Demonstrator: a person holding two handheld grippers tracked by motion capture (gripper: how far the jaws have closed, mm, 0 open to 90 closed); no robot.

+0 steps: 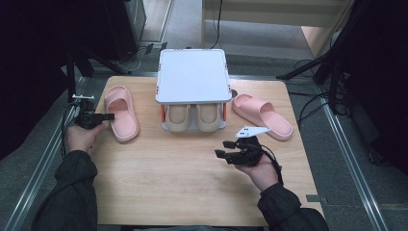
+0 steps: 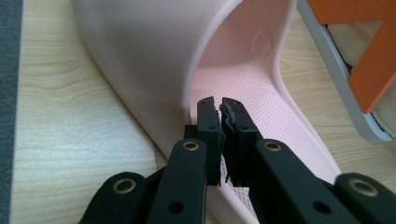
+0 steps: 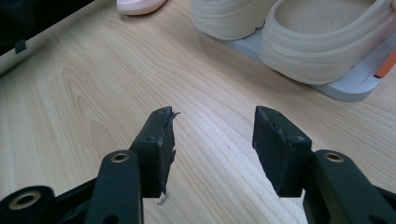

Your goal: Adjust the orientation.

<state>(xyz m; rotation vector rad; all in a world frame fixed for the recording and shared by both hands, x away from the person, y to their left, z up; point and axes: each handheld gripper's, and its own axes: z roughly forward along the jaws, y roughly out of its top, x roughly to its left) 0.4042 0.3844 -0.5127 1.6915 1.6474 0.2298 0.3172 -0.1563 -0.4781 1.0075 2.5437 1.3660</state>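
left gripper, jaws nearly closed with nothing clamped, sits at the left side edge of the pink foam slipper on the table's left.

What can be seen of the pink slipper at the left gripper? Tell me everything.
The pink foam-like slide slipper lies sole-down on the wooden table, left of the white two-tier shoe rack and apart from it. It has a broad arched strap and a finely dotted footbed. The left gripper, its jaws almost shut, sits at the slipper's outer edge beside the strap; whether they pinch the rim is unclear.
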